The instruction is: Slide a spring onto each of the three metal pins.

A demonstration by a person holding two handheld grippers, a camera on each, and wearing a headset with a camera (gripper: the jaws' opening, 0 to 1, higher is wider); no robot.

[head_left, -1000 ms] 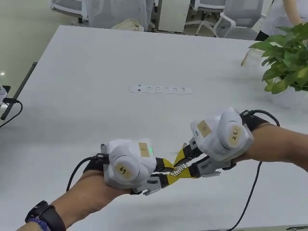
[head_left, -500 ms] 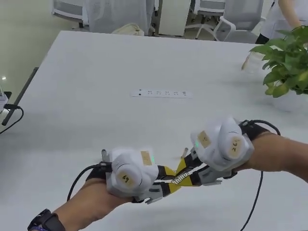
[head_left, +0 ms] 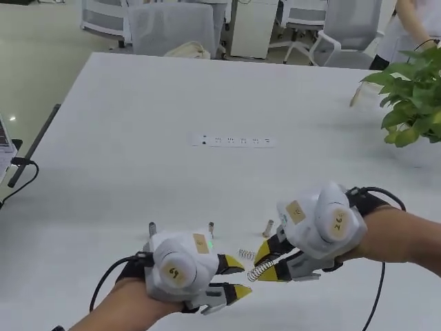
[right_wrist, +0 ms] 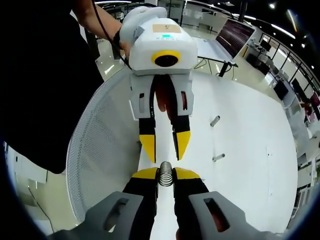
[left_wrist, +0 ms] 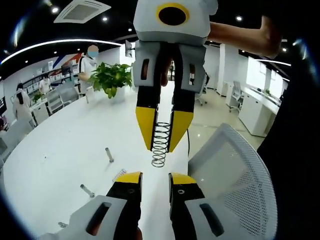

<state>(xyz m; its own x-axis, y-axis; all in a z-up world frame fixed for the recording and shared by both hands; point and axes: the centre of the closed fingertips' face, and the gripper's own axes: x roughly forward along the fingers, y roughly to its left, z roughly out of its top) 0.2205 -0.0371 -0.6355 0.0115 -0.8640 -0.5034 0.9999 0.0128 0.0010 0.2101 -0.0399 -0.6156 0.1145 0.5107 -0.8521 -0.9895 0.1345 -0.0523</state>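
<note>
Spring in right gripper, near table edge

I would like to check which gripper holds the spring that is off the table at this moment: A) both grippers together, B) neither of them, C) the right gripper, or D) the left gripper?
C: the right gripper is shut on the spring, while the left gripper faces it open, with nothing between its fingers.
</note>
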